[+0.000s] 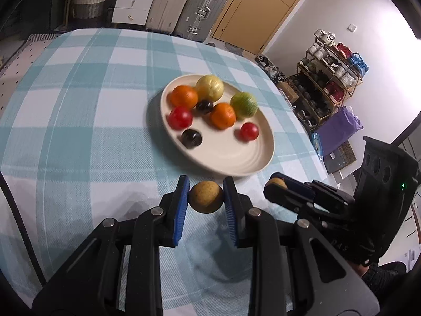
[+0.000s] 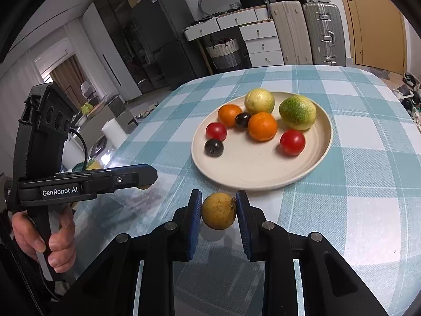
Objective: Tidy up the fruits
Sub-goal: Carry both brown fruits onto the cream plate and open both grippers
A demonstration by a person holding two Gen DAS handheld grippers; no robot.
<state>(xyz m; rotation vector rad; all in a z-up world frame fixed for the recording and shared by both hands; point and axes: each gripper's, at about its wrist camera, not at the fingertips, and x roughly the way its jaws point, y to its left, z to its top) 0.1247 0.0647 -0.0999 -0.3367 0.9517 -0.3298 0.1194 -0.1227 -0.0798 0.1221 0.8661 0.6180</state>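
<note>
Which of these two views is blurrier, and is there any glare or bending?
Left wrist view: plate and fruit smeared by motion blur, wall at right blown out white. Right wrist view: plate sharper, glare on the shiny surface at left. Both fisheye: table edge bows, corners dark.

The plate and its fruit are motion-blurred in the left wrist view. Beside the plate, the right gripper hides most of its brown fruit.

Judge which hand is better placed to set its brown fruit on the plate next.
Roughly even, slightly left: the left gripper holds its brown fruit just short of the plate rim, facing bare plate; the right gripper sits marginally farther back.
</note>
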